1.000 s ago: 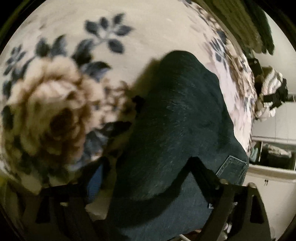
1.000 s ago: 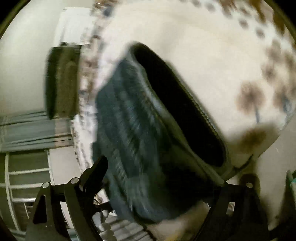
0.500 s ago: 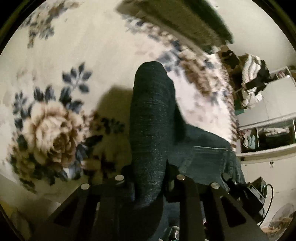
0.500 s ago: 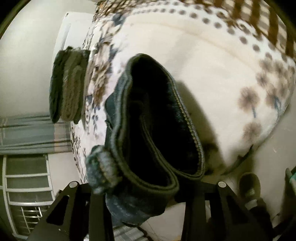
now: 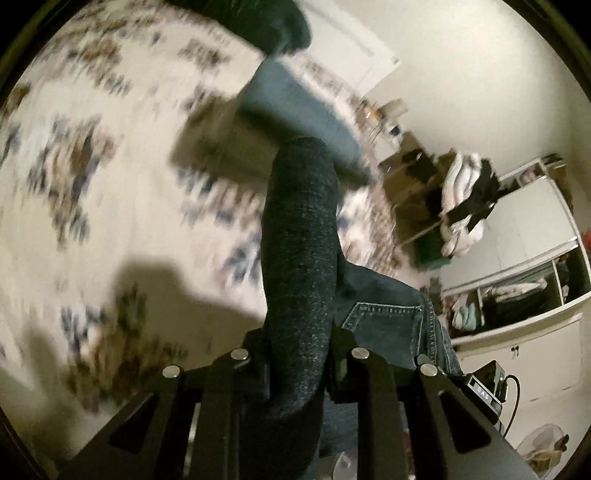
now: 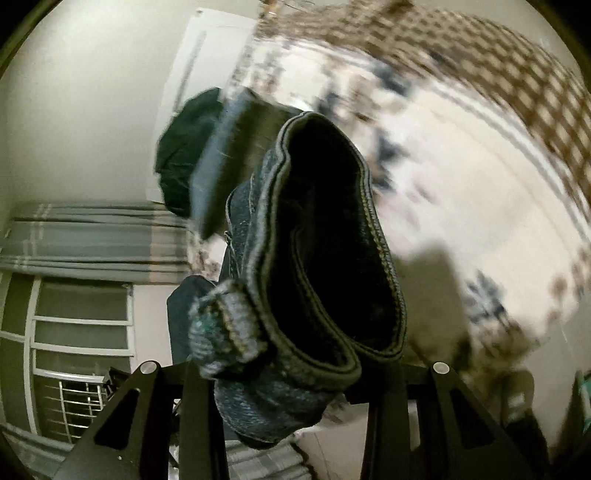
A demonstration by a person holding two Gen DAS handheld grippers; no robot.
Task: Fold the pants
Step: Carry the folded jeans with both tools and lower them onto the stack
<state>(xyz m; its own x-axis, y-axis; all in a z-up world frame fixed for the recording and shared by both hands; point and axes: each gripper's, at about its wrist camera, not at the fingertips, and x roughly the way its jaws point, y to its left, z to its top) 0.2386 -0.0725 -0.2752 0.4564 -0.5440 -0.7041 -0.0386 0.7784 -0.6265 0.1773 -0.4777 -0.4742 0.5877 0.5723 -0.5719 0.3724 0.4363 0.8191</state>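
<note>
The pants are dark blue jeans (image 5: 299, 258), lifted above the flowered bedspread (image 5: 92, 166). My left gripper (image 5: 297, 354) is shut on a thick fold of the jeans that rises between its fingers; a back pocket (image 5: 384, 321) hangs to its right. My right gripper (image 6: 291, 369) is shut on the waistband (image 6: 332, 251), whose dark inside gapes open, with a belt loop (image 6: 229, 325) at its left. A far part of the jeans (image 6: 221, 158) trails back over the bed.
A dark green cushion (image 5: 273, 22) lies at the bed's far end. Shelves with piled clothes (image 5: 465, 199) and white cupboards (image 5: 517, 332) stand on the right. A curtained window with bars (image 6: 74, 314) is at the left of the right wrist view.
Both grippers closed on the jeans and lifted them off the bed. The views now tilt up toward the room and the bedspread is blurred with motion.
</note>
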